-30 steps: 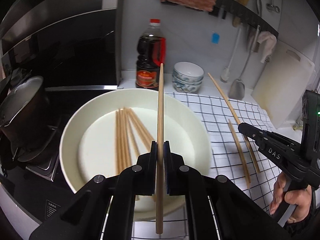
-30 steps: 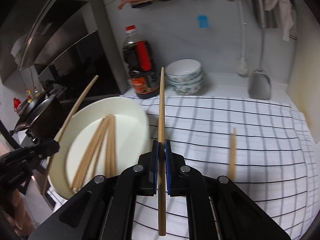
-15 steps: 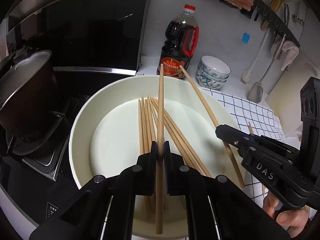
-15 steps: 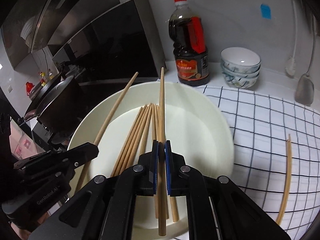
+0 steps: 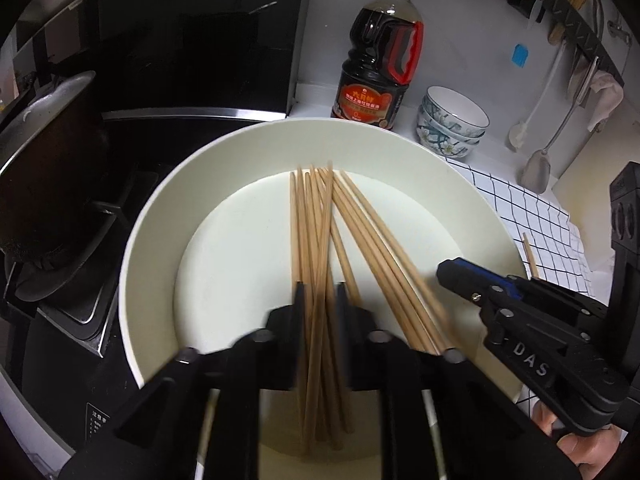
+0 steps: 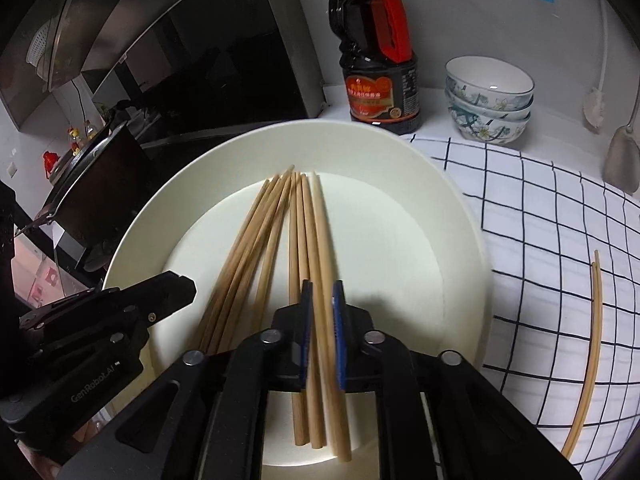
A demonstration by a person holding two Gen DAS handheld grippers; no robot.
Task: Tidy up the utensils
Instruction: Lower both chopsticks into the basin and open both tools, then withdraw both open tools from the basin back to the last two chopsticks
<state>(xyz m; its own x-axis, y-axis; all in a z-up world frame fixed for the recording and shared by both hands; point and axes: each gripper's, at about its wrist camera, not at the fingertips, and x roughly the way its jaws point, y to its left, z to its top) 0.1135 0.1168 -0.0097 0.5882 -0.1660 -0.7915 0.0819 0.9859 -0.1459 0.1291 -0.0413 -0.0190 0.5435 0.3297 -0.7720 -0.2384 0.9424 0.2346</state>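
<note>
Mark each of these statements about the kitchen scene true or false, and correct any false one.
1. Chopsticks lie in the white plate. True.
2. The checked cloth is bare. False: two chopsticks on the cloth remain.
3. The soy sauce bottle lies on its side. False: it stands upright.
4. Patterned bowls are stacked beside the bottle. True.
5. The left gripper clamps a chopstick. False: its jaws have just been opening, apart.
</note>
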